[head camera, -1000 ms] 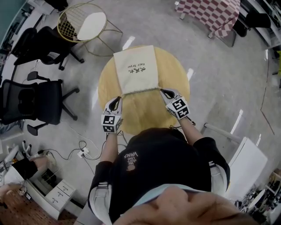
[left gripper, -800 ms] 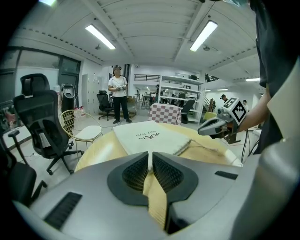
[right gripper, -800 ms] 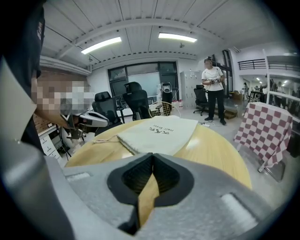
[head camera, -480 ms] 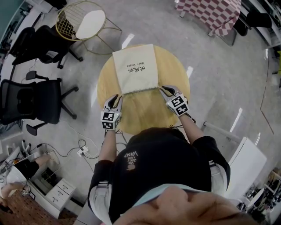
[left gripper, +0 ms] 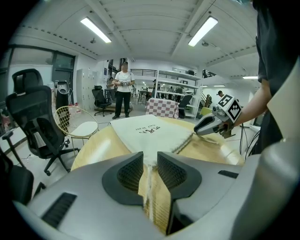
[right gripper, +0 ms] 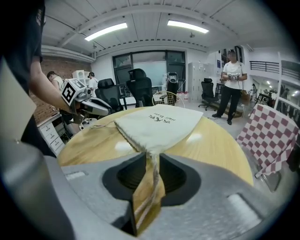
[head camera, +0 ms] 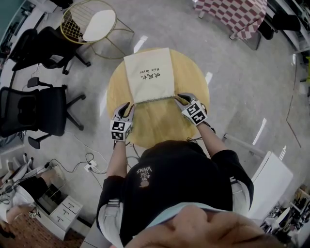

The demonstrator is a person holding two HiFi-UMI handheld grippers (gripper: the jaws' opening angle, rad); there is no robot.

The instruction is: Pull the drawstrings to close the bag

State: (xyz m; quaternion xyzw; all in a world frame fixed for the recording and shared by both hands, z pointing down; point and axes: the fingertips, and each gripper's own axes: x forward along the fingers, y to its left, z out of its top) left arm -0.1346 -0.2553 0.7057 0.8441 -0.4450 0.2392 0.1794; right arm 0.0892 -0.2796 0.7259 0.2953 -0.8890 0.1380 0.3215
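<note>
A cream drawstring bag (head camera: 147, 75) with dark print lies flat on the round wooden table (head camera: 160, 121), its gathered mouth toward me. My left gripper (head camera: 128, 106) is at the mouth's left corner and my right gripper (head camera: 180, 98) at its right corner. In the left gripper view the pale drawstring (left gripper: 149, 197) runs through a narrow gap between the jaws of that gripper (left gripper: 150, 164), with wood showing beside it. The right gripper (right gripper: 152, 157) has just been opening its jaws. The doubled drawstring (right gripper: 151, 187) lies loose between them, leading to the bag (right gripper: 157, 124).
A gold wire chair (head camera: 89, 24) stands beyond the table, with black office chairs (head camera: 36, 114) to the left. A checkered cloth (head camera: 237, 14) is at the far right. A person (left gripper: 123, 89) stands in the background. Cables lie on the floor at the left.
Both grippers have edged closer to the bag's mouth and sunk toward the tabletop. The drawstrings look less taut than a second ago.
</note>
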